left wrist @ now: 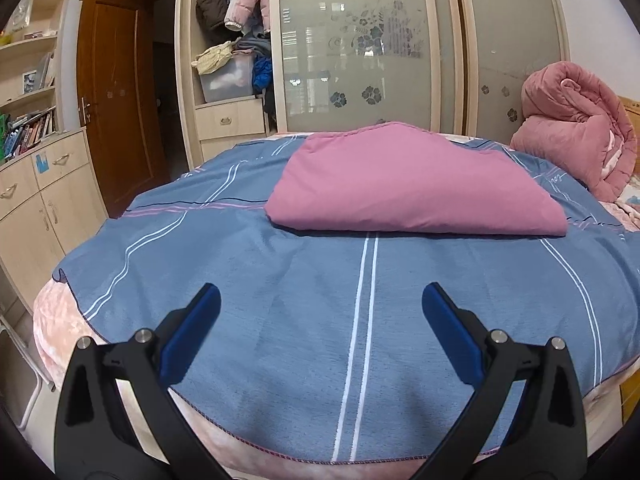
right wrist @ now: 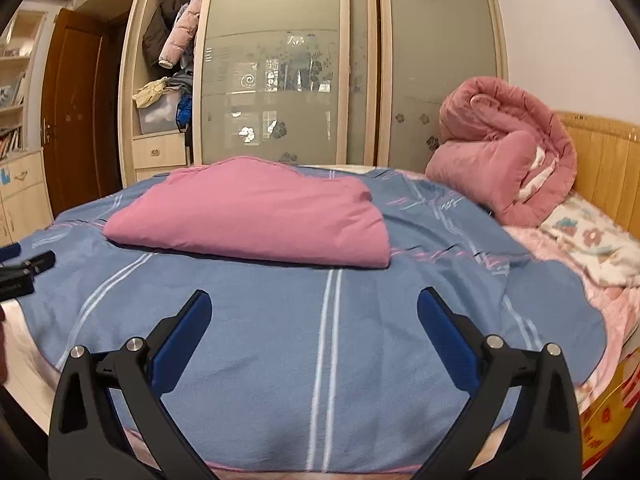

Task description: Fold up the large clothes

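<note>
A bedroom: a bed (left wrist: 64, 320) before a sliding-door wardrobe (left wrist: 356, 48). On it a blue striped sheet (left wrist: 304, 312) lies spread, and mid-bed rests a pink cloth (left wrist: 404, 184), already folded into a thick pad, so that piece looks done. The sheet seems still to be folded. Both left gripper (left wrist: 320, 300) and right gripper (right wrist: 314, 306) hover empty, fingers apart. The sheet's far edge is hidden behind the pink cloth. A quilt (right wrist: 508, 164) sits bundled by the headboard.

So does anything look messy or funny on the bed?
The pink quilt is bunched in a lump by the headboard, not folded. The blue sheet has wrinkles on its right side. The folded pink cloth looks tidy.
</note>
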Demonstrator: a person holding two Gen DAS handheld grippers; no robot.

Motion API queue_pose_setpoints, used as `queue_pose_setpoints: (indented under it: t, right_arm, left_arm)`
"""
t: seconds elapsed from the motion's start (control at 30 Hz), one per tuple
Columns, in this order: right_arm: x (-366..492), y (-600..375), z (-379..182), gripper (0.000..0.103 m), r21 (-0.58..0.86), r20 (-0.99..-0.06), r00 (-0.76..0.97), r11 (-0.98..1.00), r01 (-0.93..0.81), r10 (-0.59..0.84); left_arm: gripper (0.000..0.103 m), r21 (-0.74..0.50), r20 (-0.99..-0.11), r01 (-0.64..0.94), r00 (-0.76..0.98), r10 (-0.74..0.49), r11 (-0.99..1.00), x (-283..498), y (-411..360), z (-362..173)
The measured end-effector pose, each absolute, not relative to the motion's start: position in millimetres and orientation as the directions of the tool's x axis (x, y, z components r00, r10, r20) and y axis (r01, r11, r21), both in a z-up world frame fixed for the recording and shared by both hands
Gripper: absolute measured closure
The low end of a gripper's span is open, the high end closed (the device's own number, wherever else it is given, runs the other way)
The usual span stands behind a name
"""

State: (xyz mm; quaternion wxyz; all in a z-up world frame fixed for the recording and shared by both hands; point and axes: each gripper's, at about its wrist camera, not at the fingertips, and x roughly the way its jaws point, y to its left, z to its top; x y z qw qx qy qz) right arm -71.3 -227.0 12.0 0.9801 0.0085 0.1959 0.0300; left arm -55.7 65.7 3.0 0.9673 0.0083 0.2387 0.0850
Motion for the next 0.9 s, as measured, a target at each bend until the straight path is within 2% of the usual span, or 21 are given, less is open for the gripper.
queue_pose_setpoints:
  t: [0.1, 0.5, 0.7, 0.9]
  right_arm:
    - [-67.3, -219.0, 8.4, 0.001, 0.058, -0.416, 0.906, 0.997, -0.058, 0.077]
    - [-62.5, -206.6, 10.7, 0.001, 0.028, -0.403, 0.914, 0.998, -0.052, 0.058]
    - [-62.0, -204.9, 10.7, 0.001, 0.002, -0.402, 0.914, 0.999, -0.051, 0.048]
    - [-60.8, -209.5, 11.0, 0.001, 0.015, -0.407, 0.912, 0.999, -0.048, 0.050]
  left_arm:
    - [0.002, 0.064, -0.475, -0.163, 0.863, 0.173, 0.985, -51.0, 68.1, -0.6]
    - [0.002, 0.019, -0.487, -0.170, 0.859, 0.158, 0.985, -46.1, 78.1, 9.1]
    - [0.002, 0.052, -0.479, -0.158, 0.862, 0.163, 0.986, -44.7, 70.0, 10.2]
    - [0.002, 0.029, -0.486, -0.157, 0.861, 0.151, 0.987, -42.5, 70.6, 10.9]
